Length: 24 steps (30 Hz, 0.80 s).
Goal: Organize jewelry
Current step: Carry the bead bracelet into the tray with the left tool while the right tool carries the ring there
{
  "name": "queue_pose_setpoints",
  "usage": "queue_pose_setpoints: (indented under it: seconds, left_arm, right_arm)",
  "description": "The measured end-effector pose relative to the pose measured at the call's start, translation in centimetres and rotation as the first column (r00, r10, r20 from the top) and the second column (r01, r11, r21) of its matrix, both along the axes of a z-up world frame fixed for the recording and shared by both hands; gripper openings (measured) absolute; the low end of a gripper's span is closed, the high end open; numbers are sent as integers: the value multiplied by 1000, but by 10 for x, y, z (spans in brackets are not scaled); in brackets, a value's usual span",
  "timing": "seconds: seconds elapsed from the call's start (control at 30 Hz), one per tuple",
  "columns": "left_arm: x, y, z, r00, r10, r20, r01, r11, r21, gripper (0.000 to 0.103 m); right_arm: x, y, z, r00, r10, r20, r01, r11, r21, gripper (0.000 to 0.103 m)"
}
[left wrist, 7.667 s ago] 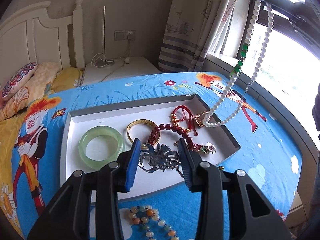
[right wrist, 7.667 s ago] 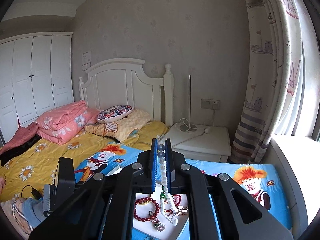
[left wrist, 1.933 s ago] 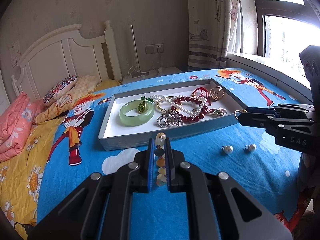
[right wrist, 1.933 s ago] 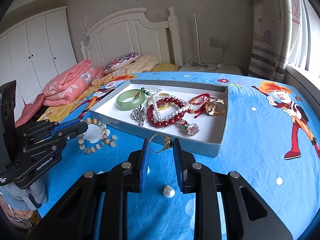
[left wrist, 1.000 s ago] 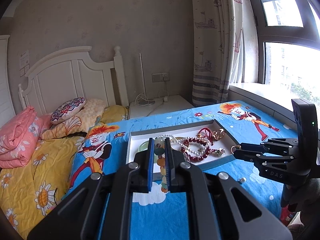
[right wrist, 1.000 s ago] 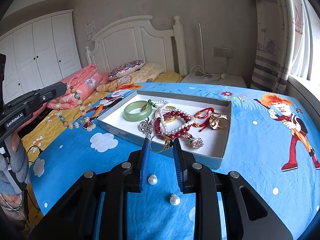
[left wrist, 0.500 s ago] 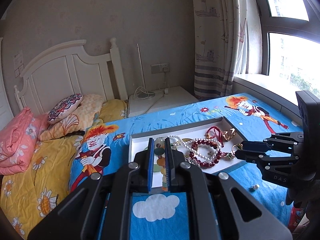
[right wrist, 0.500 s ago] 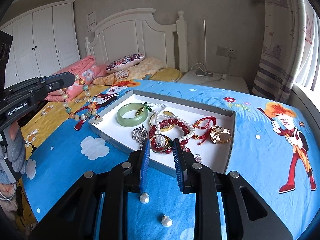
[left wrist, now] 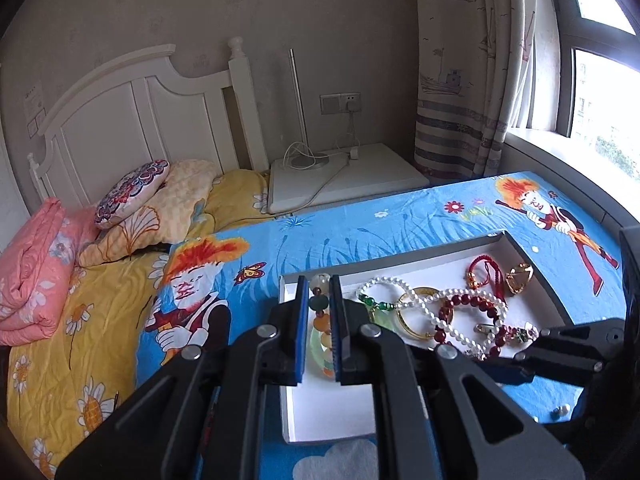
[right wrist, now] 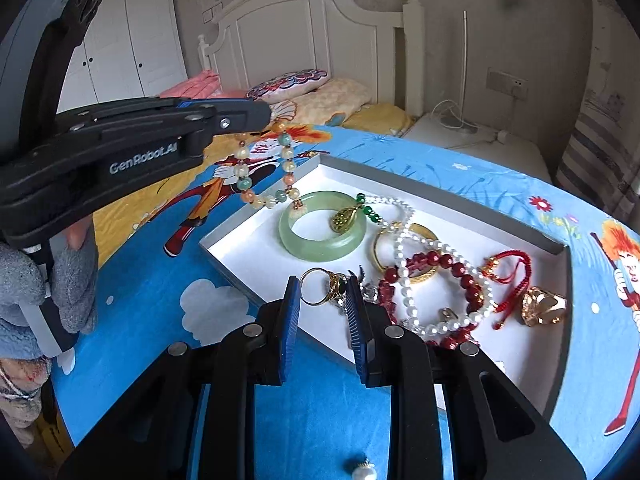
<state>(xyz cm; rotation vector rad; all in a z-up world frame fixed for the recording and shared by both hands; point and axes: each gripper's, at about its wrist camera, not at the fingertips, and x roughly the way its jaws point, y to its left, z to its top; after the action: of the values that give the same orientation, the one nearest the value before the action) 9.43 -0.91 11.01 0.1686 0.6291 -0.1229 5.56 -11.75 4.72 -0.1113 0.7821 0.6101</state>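
Blue cartoon-print bedspread carried the white tray (right wrist: pixel 256 264); left tool (left wrist: pixel 319 300) clamped the beaded bracelet (right wrist: pixel 266 178) over its far-left corner, right tool (right wrist: pixel 323 294) gripped a gold ring (right wrist: pixel 320 285), both best lowered before release.
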Motion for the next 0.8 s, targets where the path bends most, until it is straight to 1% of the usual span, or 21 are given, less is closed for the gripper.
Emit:
queue_pose_setpoints:
  seconds: [0.1,0.3,0.37,0.53,0.73,0.77,0.8]
  left_arm:
    - [17,0,-1,1000,-11,-12,11,1000,-15,9]
    - [43,-6,-4,1000,3,-24,-3,1000,10,9]
    - [50,-5,-7,999,11,-33,-11,1000,8,9]
    - [62,-1,-14,998,37,-45,-37,999,4,10]
    - [73,5,-25,995,56,-77,-55,998,14,10]
    - [72,6,-26,995,57,-78,-56,998,15,17]
    - [72,7,-26,995,57,-83,-57,998,13,24]
  right_arm:
    - [7,14,-3,1000,14,-22,-14,1000,-2,24]
    - [18,35,-11,998,21,-53,-21,1000,0,24]
    - [21,39,-12,998,19,-63,-19,1000,-1,24]
    - [21,44,-17,997,24,-72,-25,1000,-15,24]
    - [25,49,-21,996,11,-84,-11,1000,-6,25]
    - [25,49,-21,996,10,-84,-10,1000,0,26]
    - [28,46,-21,996,9,-92,-8,1000,8,30]
